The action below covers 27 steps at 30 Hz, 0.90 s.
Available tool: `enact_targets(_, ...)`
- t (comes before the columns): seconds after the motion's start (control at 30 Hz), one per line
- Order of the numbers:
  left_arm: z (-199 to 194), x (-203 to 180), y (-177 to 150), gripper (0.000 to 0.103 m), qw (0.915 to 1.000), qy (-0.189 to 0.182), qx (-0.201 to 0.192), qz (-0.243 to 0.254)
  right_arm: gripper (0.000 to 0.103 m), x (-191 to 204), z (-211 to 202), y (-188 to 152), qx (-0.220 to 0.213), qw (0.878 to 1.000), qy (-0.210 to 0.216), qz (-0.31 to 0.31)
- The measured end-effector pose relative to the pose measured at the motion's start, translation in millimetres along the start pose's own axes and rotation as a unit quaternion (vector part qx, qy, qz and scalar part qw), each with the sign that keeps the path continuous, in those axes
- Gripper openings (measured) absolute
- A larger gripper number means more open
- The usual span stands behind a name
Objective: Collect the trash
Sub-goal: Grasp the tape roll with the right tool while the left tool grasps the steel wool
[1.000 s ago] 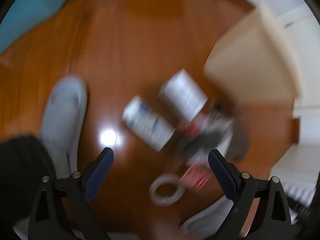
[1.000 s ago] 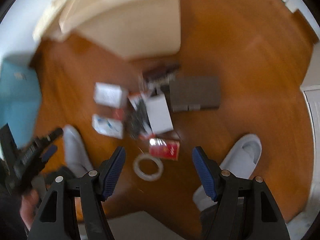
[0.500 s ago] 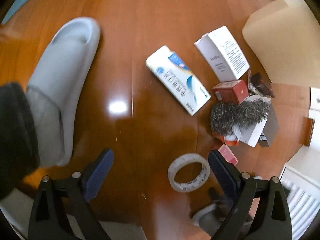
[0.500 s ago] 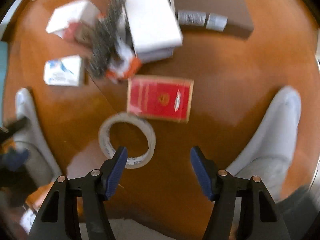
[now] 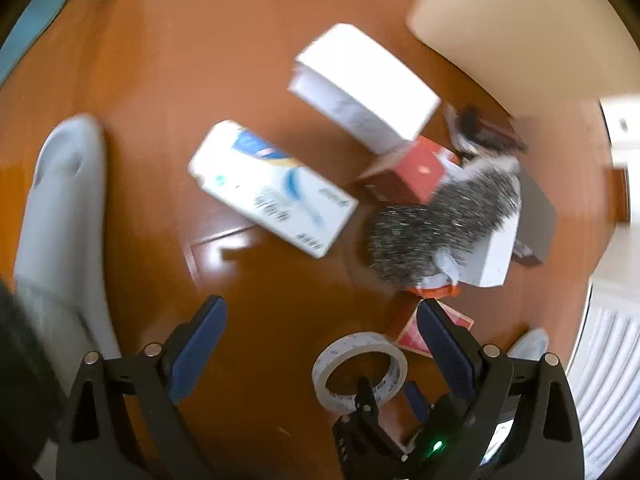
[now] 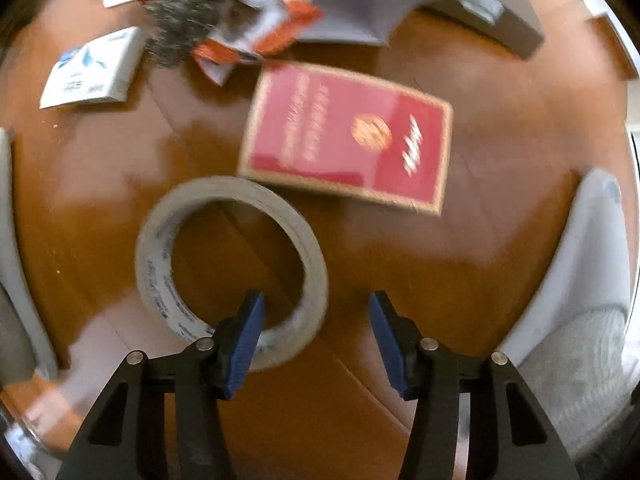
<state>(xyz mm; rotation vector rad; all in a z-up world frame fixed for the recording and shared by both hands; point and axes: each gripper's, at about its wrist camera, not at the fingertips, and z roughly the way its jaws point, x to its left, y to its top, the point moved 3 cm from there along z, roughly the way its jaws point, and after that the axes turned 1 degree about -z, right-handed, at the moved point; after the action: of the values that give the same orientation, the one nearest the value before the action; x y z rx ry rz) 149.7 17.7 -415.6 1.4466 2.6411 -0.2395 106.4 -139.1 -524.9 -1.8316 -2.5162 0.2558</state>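
Dropped closer: right gripper (image 6: 316, 334) spread, straddling near rim of tape roll (image 6: 230, 268) for a pinch; left gripper (image 5: 320, 344) spread, holding nothing.

blur: print on white-blue carton (image 5: 272, 188) and red packet (image 6: 348, 136) unreadable | cut off: grey box (image 6: 488, 4) by top edge | hidden: tape roll (image 6: 232, 276) near rim behind right gripper's left finger (image 6: 244, 340)

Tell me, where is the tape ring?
In the right wrist view the tape ring lies on the wooden floor, just ahead of the right gripper, beside the red packet.
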Motion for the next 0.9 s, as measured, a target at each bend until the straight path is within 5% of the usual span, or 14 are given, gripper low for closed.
enact_targets(0.03,3.7,-7.5,1.4,0.097,0.9998,0.002,-0.004,0.020,0.048,2.2,-1.8,0.8,-0.003,1.000,0.000,-0.012)
enact_targets(0.1,11.8,-18.8,2.3,0.097,0.9987,0.008,-0.010,0.049,0.011,5.7,-6.5,0.8,-0.003,1.000,-0.004,-0.028)
enact_targets(0.17,19.9,-27.9,4.6,0.097,0.9976,0.008,-0.016,0.067,0.008,0.6,-11.7,-2.3,-0.002,1.000,0.000,-0.022)
enact_targets(0.4,44.9,-39.8,12.0,0.094,0.9960,0.008,-0.015,0.088,0.008,-38.1,-13.2,-36.9,0.018,0.999,-0.018,0.026)
enact_targets(0.6,66.8,-50.2,16.9,0.056,0.9949,0.013,-0.002,0.100,0.008,-27.4,-4.9,-33.7,0.021,0.999,-0.009,0.028)
enact_targets(0.67,74.3,-52.9,19.4,0.034,0.9945,0.007,0.007,0.104,0.008,-28.3,-8.5,-31.8,0.019,1.000,-0.006,0.023)
enact_targets(0.77,73.4,-55.8,20.9,0.019,0.9950,-0.010,0.010,0.099,0.008,-26.9,-13.3,-32.2,0.016,1.000,-0.004,0.017)
enact_targets(0.9,46.4,-45.9,21.0,0.017,0.9962,-0.049,0.008,0.072,0.008,-33.1,-24.4,-32.6,0.014,1.000,-0.005,0.009)
